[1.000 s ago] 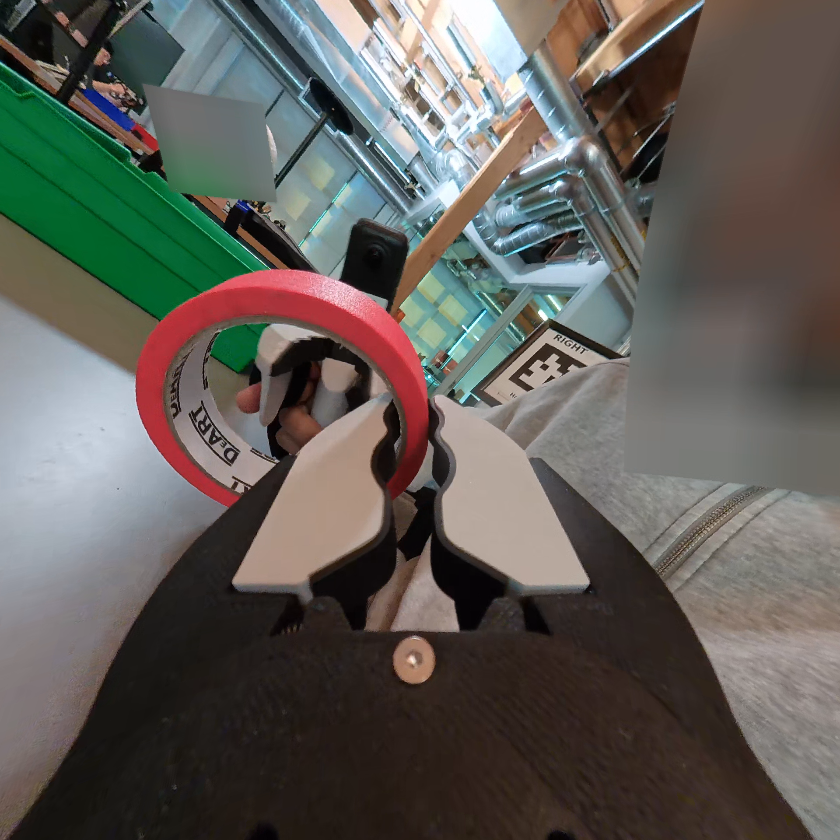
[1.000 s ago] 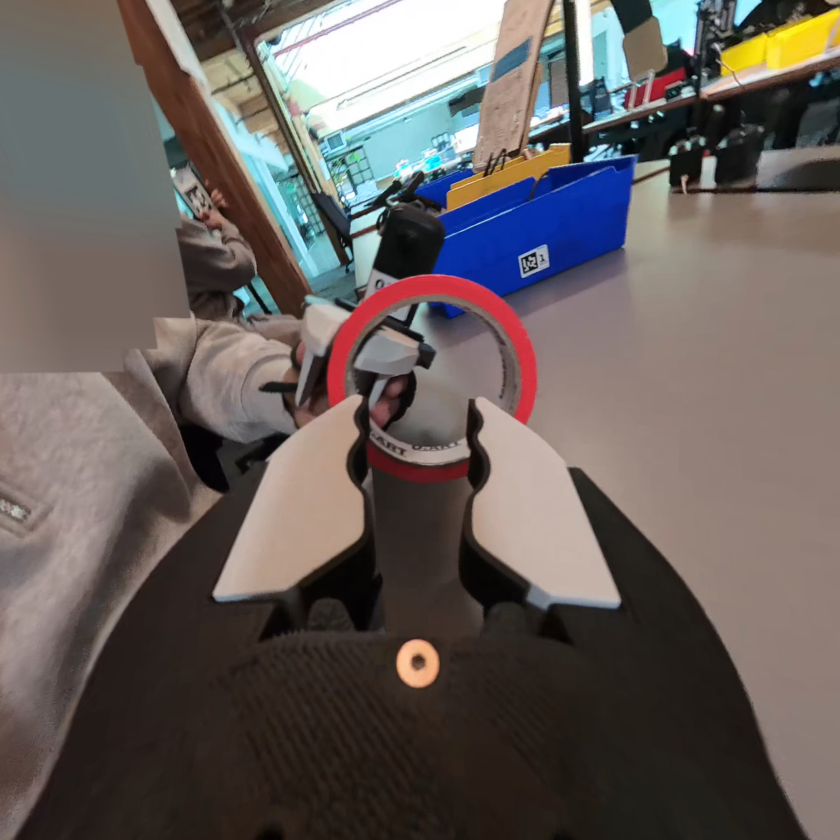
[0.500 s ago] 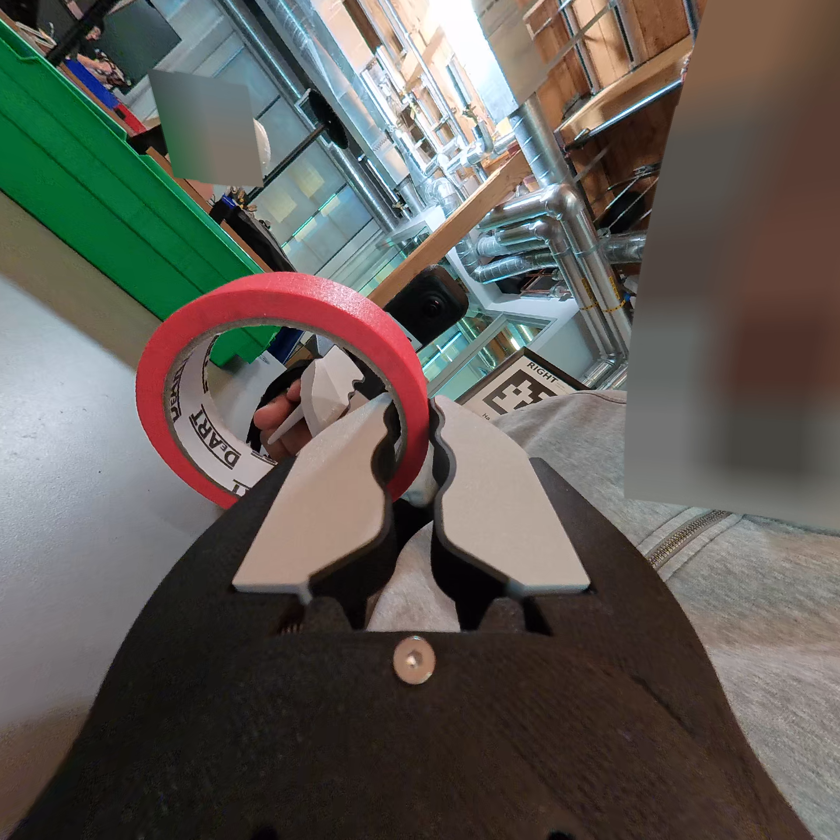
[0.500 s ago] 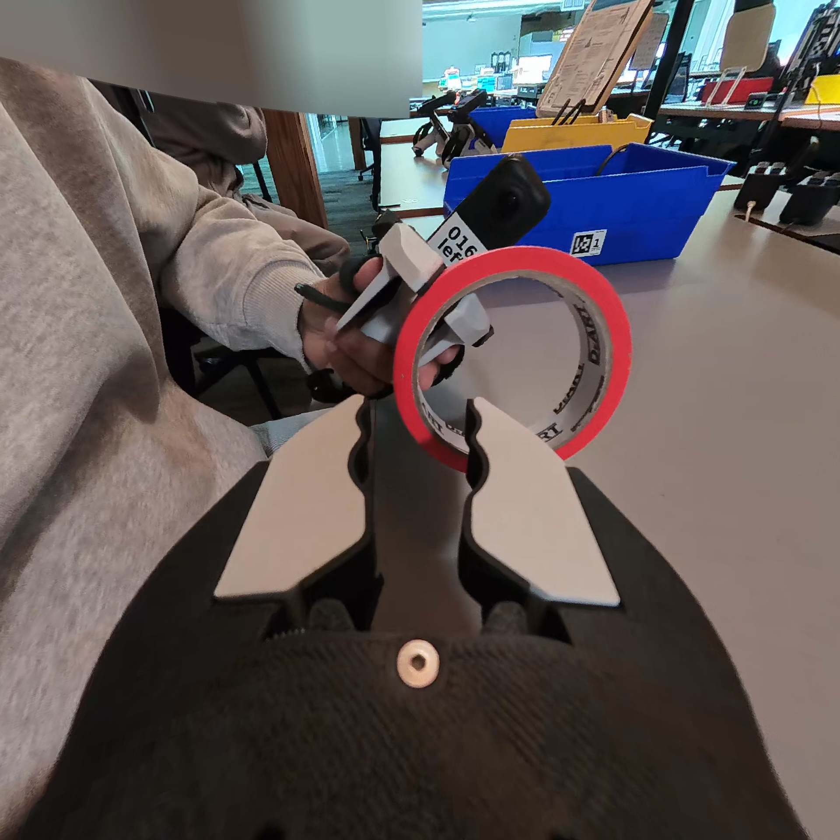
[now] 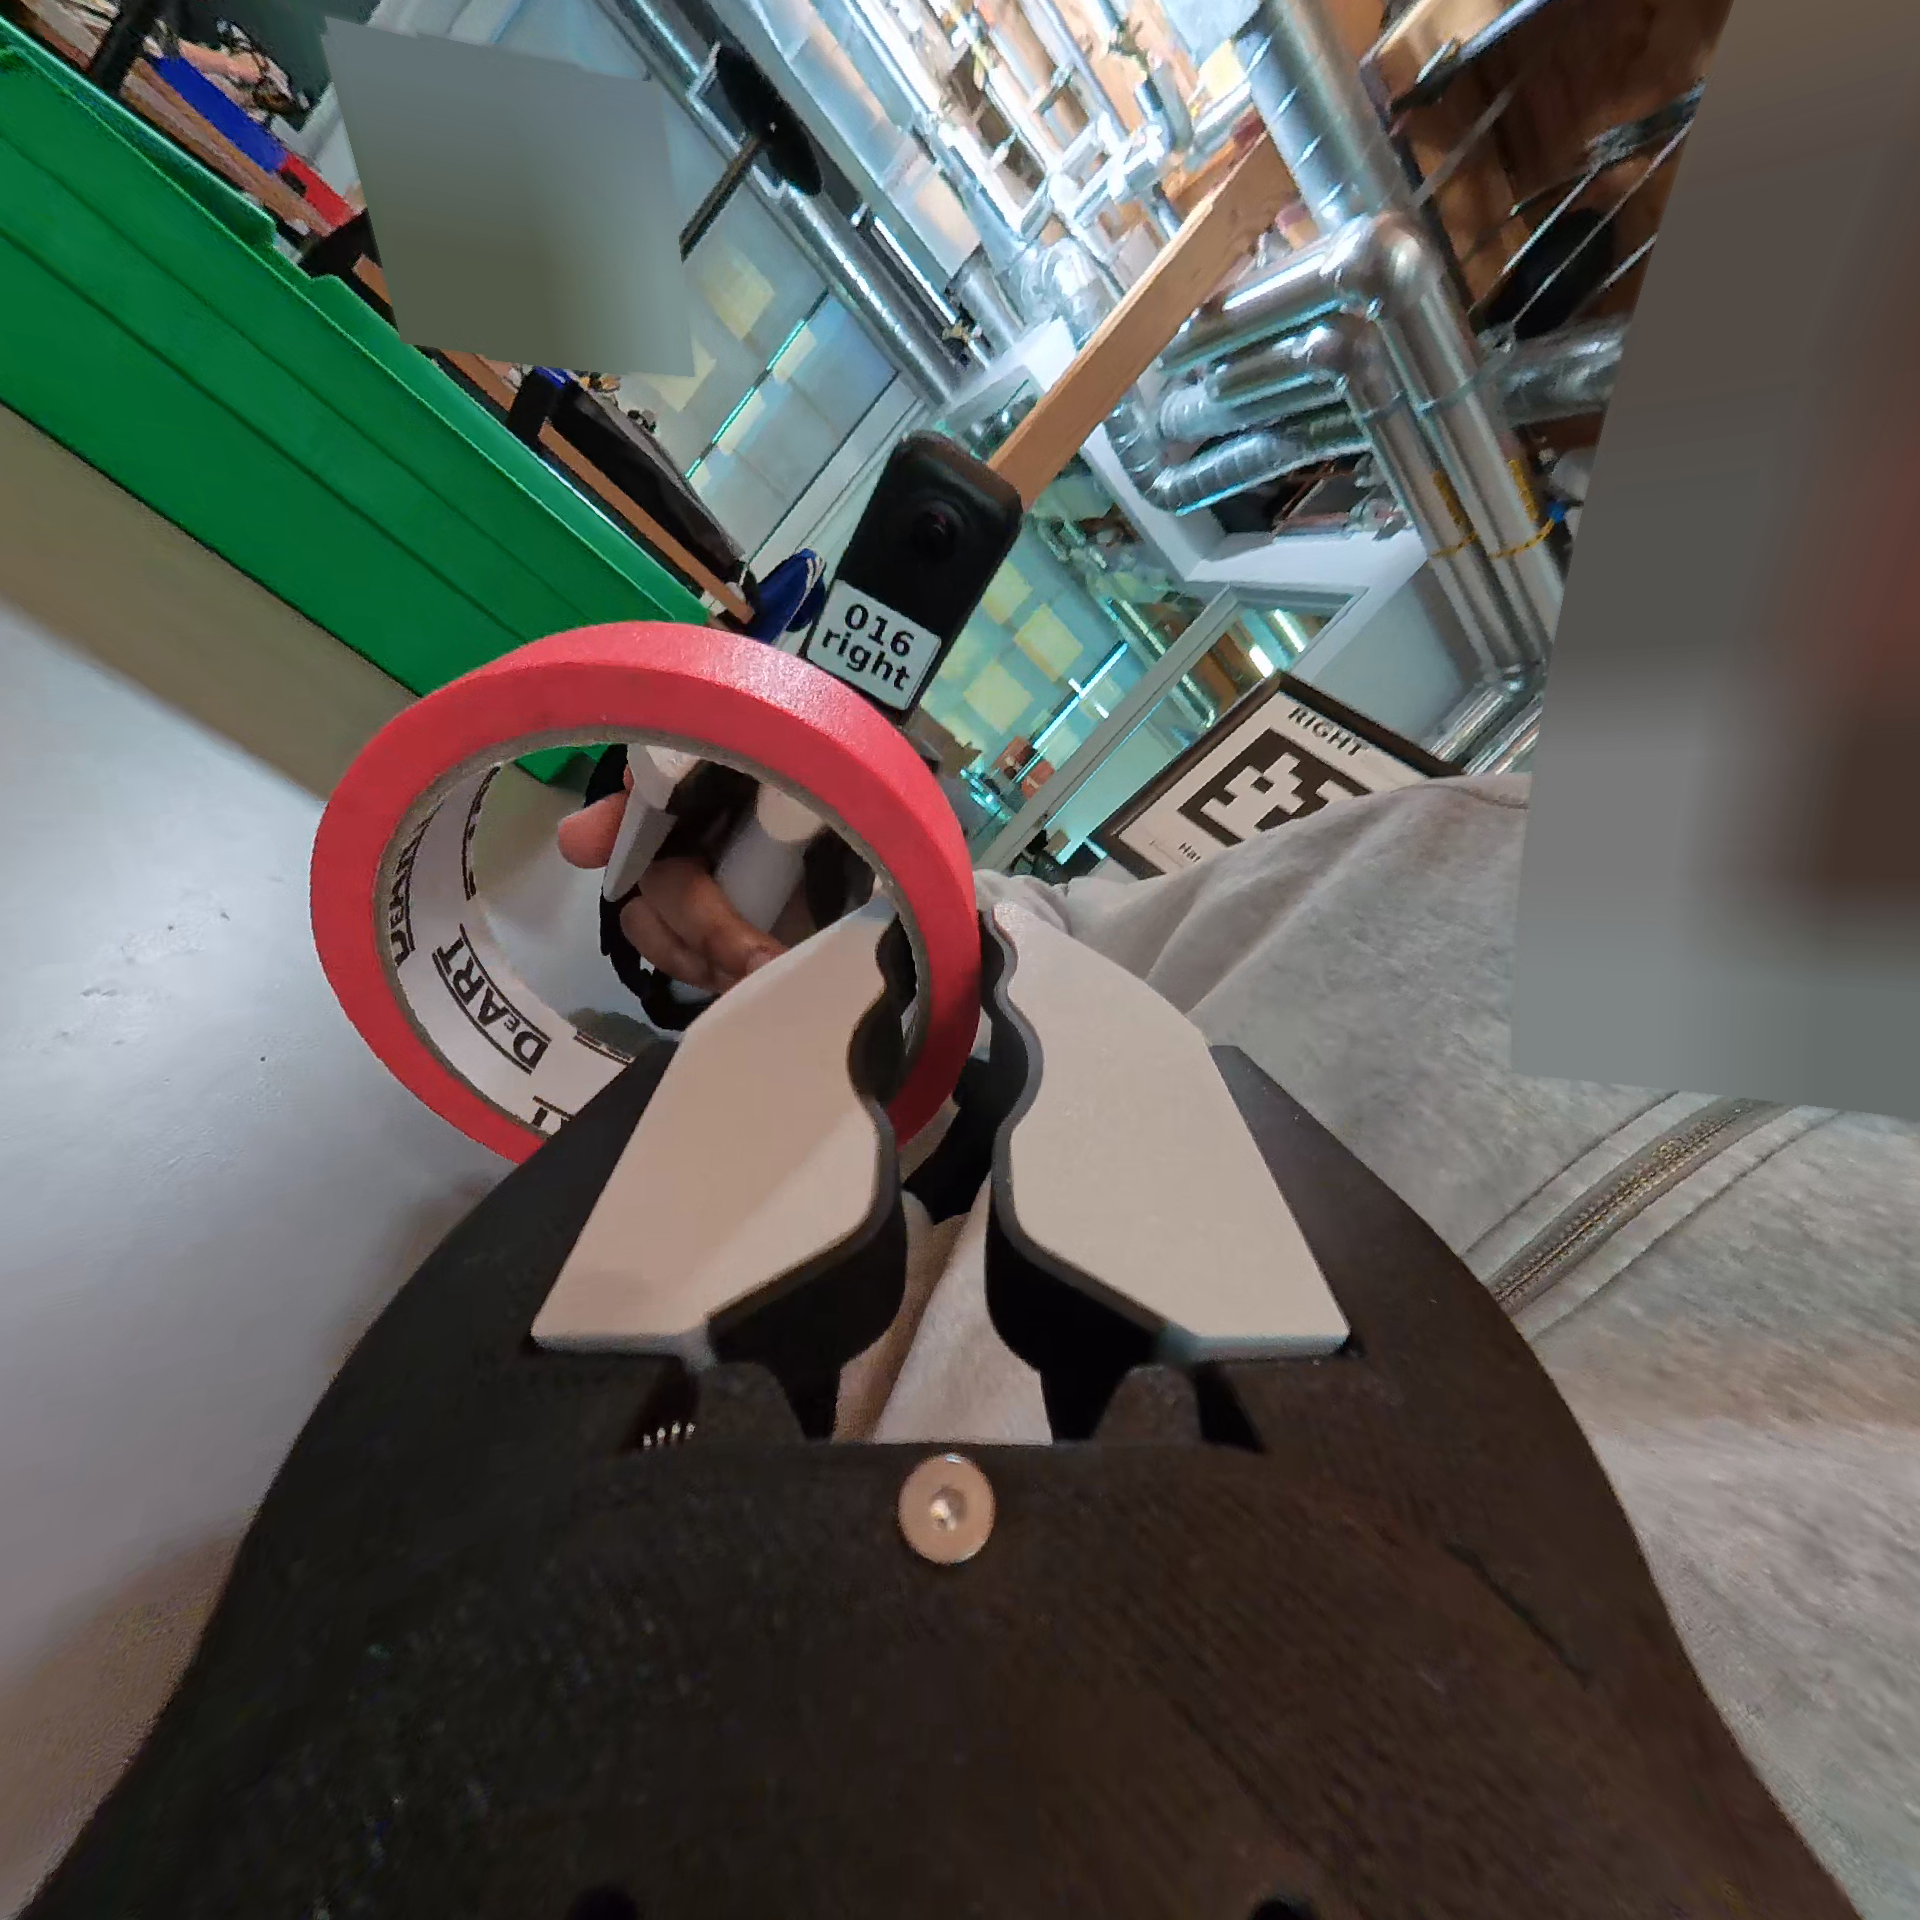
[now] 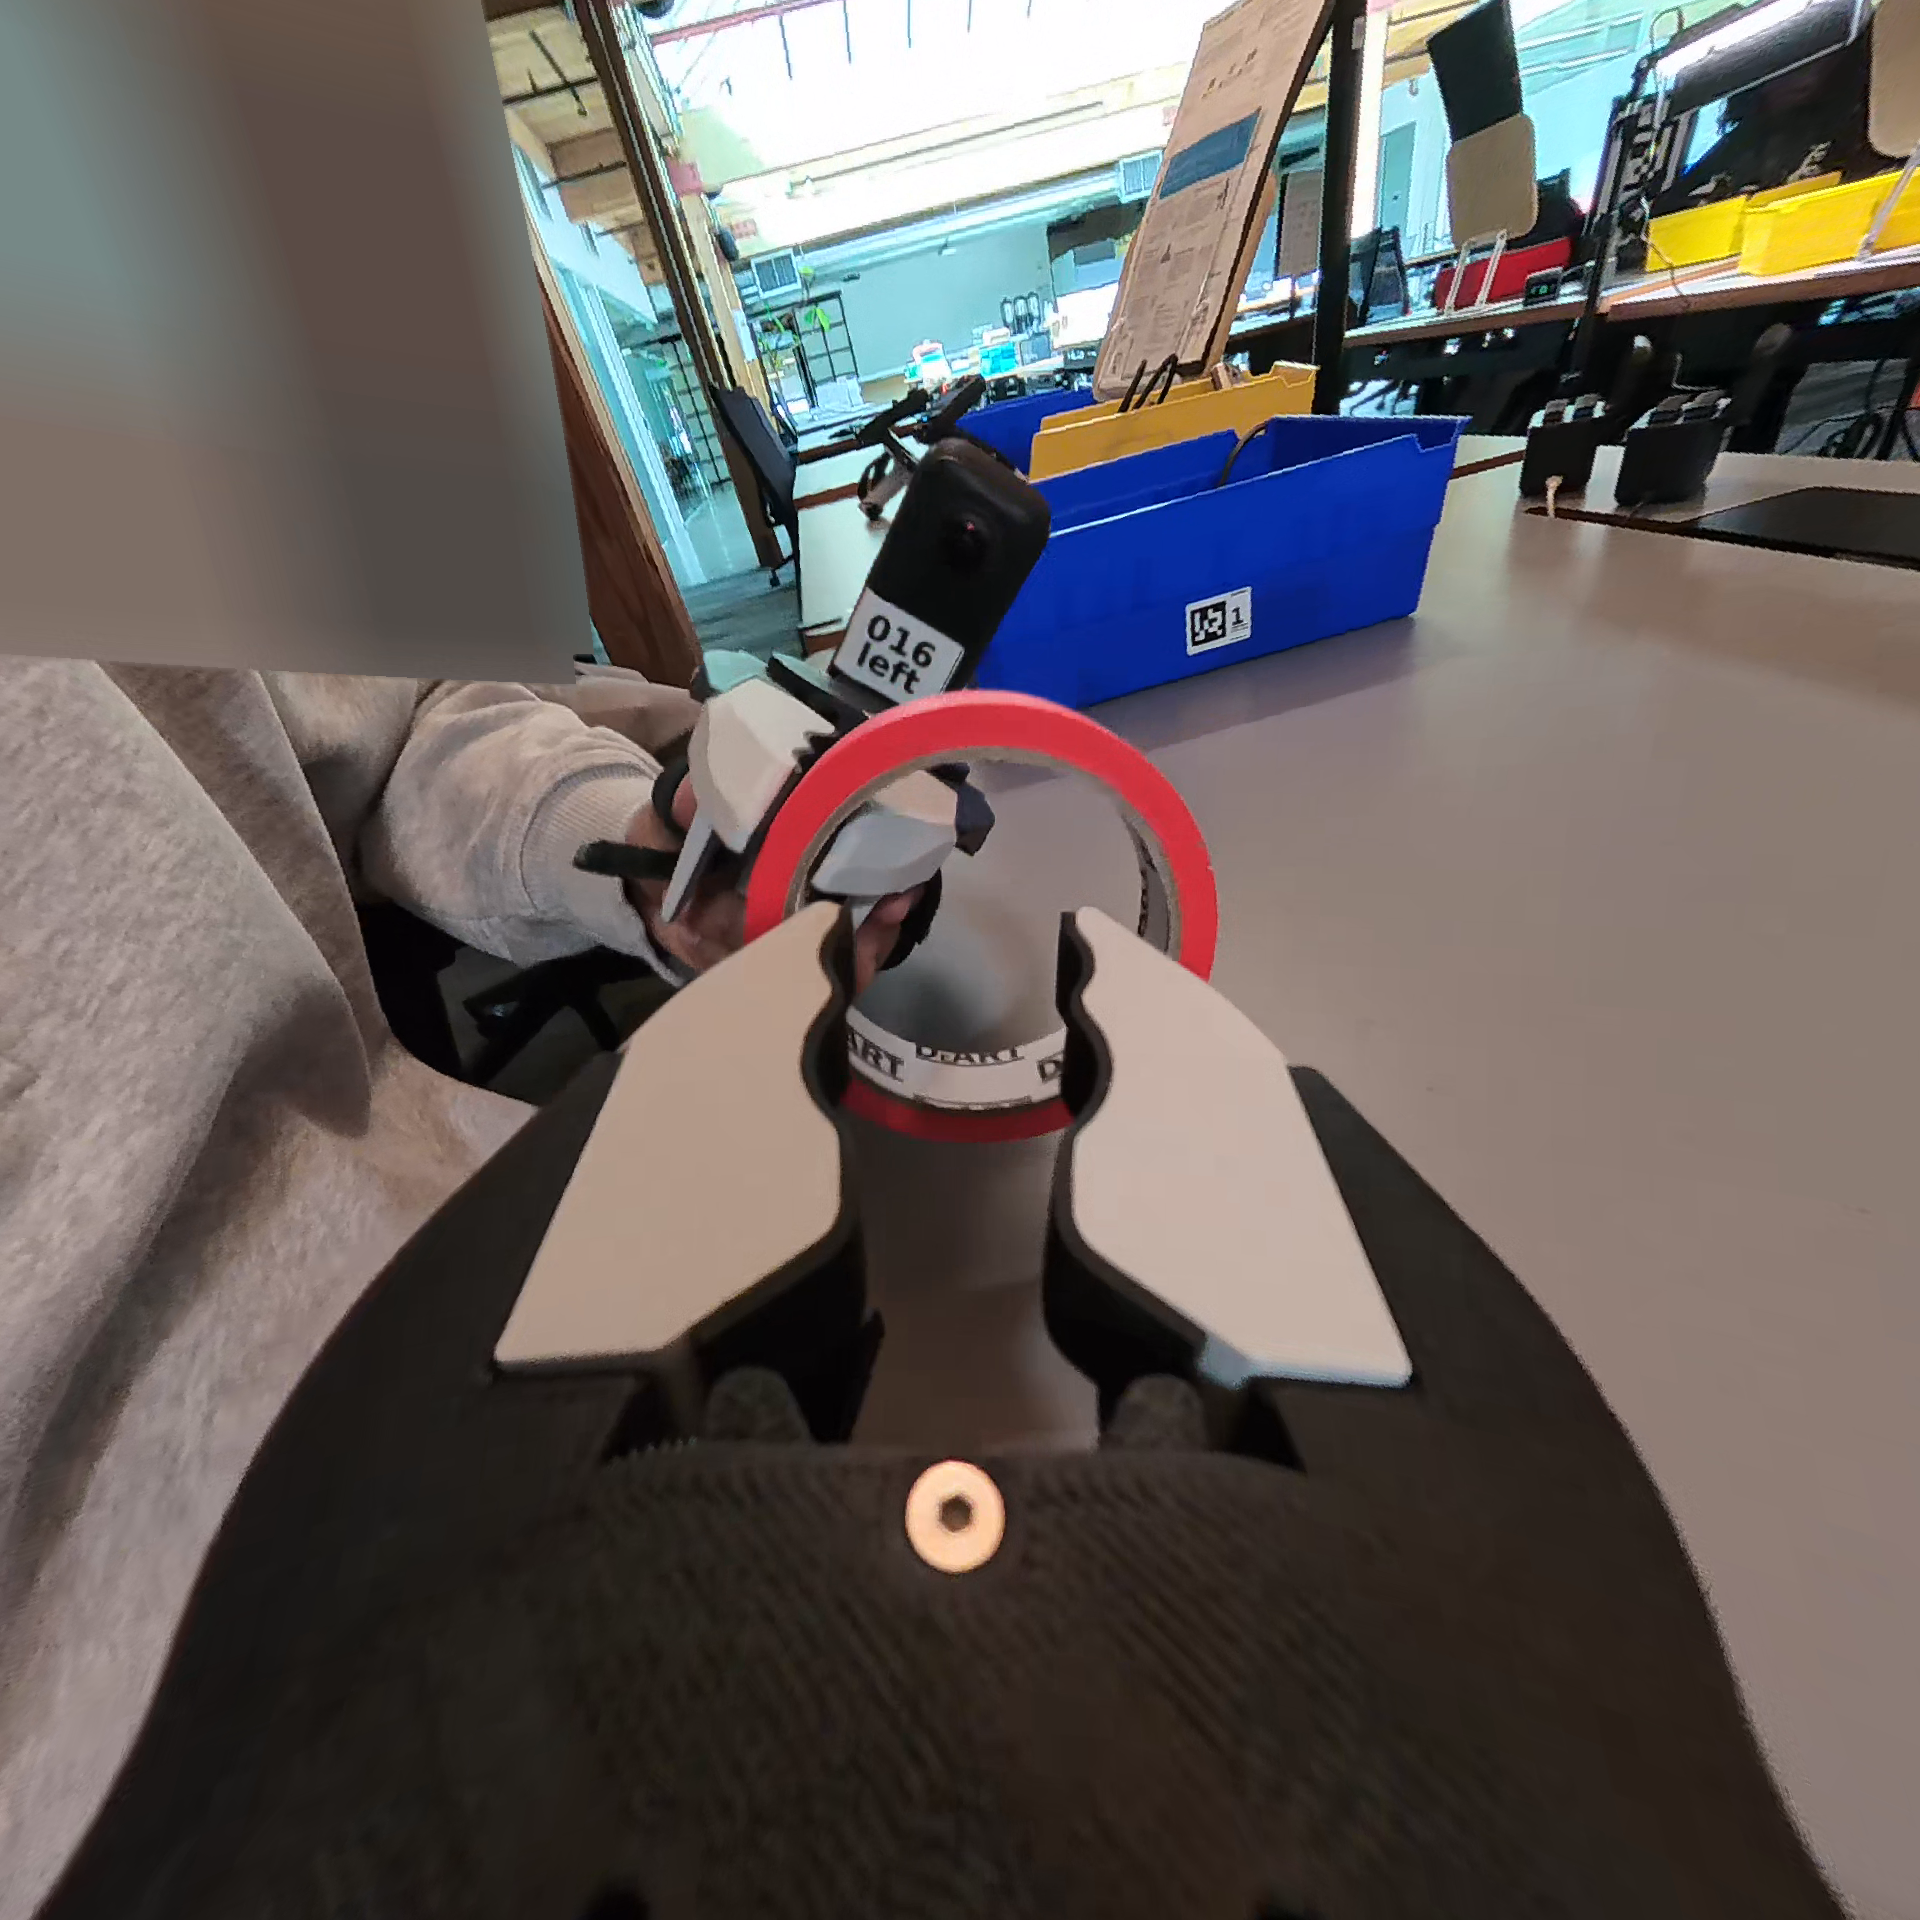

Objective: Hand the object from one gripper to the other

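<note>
A red tape roll [image 5: 644, 686] with a white printed core is held in the air over the grey table. My left gripper [image 5: 940, 935] is shut on the roll's right wall, one finger inside the ring and one outside. In the right wrist view the roll [image 6: 987, 717] faces me, its hole towards the camera. My right gripper [image 6: 951, 925] is open, and the roll's lower rim sits between its two fingers without being clamped. The left gripper [image 6: 790, 821] shows there on the roll's left side. The right gripper [image 5: 717, 842] shows through the ring in the left wrist view.
A blue bin [image 6: 1247, 561] with a yellow bin behind it stands on the grey table [image 6: 1558, 935]. A green bin [image 5: 208, 395] is on the far left. The person's grey sweater [image 6: 156, 1039] fills the near side. A marker board [image 5: 1278, 790] stands behind.
The right gripper has swung back to face the roll, so the roll's lower rim now lies between its open fingers. The left gripper keeps its hold on the roll.
</note>
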`<state>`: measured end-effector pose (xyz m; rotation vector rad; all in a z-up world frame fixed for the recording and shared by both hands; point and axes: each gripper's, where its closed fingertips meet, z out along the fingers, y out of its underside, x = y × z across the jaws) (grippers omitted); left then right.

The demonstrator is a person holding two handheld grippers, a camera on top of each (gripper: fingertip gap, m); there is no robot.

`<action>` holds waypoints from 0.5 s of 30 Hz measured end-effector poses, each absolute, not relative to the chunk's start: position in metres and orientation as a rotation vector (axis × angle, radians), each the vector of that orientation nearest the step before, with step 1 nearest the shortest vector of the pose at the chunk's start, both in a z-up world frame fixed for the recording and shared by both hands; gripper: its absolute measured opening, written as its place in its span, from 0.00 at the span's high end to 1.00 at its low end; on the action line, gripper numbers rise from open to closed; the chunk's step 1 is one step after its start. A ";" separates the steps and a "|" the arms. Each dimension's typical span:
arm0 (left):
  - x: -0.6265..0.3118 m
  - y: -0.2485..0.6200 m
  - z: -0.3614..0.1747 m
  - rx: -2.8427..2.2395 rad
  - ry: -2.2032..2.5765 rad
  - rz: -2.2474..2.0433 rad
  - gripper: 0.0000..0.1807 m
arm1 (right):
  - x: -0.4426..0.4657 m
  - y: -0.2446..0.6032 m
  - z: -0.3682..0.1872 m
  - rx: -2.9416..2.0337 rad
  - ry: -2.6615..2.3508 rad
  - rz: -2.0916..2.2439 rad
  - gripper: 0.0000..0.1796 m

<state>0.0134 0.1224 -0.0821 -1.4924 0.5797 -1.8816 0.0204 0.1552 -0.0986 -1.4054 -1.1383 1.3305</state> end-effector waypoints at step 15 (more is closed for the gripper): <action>0.023 0.122 -0.102 -1.594 0.765 -1.536 0.95 | 0.010 0.137 -0.092 -1.468 -1.049 1.634 0.73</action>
